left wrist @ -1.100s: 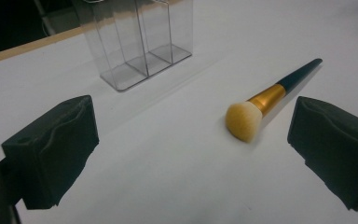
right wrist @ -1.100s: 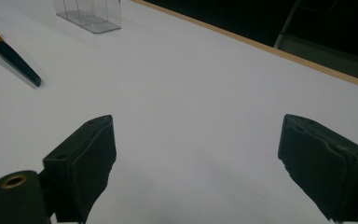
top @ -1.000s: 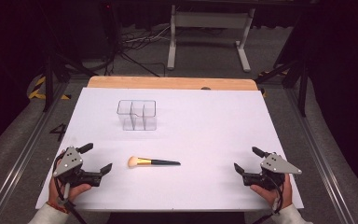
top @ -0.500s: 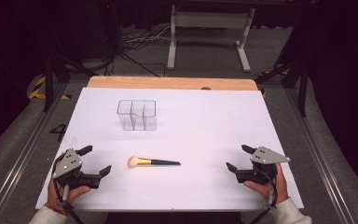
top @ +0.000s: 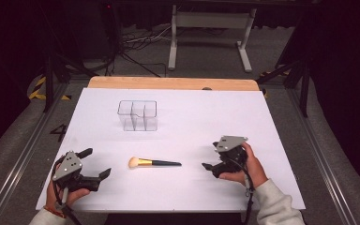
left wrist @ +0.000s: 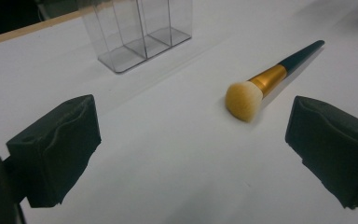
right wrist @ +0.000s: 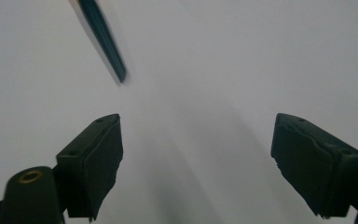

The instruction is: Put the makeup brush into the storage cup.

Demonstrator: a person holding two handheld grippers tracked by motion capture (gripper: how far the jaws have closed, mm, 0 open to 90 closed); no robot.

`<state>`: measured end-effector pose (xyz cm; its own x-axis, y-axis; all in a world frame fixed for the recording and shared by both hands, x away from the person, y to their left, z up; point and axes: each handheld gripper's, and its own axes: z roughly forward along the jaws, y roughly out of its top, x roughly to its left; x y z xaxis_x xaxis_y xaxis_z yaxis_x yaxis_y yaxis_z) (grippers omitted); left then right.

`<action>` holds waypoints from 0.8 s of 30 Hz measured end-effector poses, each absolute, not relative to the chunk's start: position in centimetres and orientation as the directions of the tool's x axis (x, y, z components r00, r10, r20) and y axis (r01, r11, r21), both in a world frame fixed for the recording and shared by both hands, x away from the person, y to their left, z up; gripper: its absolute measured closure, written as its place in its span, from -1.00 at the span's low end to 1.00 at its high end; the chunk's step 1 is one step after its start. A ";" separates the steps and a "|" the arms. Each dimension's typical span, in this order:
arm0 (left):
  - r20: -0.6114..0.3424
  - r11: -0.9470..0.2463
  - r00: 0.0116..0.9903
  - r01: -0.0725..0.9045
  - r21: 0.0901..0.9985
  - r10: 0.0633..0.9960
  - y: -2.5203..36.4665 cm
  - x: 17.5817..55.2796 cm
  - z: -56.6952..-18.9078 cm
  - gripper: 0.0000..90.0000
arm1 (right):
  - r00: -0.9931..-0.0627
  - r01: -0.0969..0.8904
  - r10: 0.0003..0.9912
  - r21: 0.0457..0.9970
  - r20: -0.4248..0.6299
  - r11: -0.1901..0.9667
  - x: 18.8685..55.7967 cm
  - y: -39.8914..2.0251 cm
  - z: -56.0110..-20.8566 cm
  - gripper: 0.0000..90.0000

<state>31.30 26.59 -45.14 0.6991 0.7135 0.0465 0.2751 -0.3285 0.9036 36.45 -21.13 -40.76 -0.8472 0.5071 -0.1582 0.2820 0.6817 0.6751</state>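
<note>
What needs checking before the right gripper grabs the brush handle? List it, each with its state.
1. Right gripper jaws open, nothing between them: ok; they have just been closing a little.
2. Makeup brush lying flat on the white table cover, free of both grippers: ok.
3. Dark handle end pointing toward the right gripper: ok.
4. Jaws around the handle: not ok, handle tip lies ahead, off-centre.
5. Left gripper open, apart from the brush: ok.
6. Clear organizer upright, compartments empty: ok.

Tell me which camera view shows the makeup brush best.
The left gripper view: the makeup brush lies close and sharp there, with yellow bristle head, gold ferrule and dark handle all clear. The high view shows the whole brush lying on the white table, but small. The right gripper view catches just the blurred end of its handle.
</note>
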 end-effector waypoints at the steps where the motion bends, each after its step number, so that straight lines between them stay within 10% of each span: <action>1: 0.048 -0.332 0.699 0.278 0.901 0.714 26.6 31.3 -45.2 -0.92 | -0.864 0.276 0.481 0.656 -0.151 0.702 36.8 -20.1 -40.5 -0.62; 24: 0.045 -0.350 0.709 0.290 0.891 0.704 27.0 31.1 -45.7 -0.92 | -0.988 0.104 0.135 0.338 -0.070 0.935 40.3 -2.8 -40.8 -0.21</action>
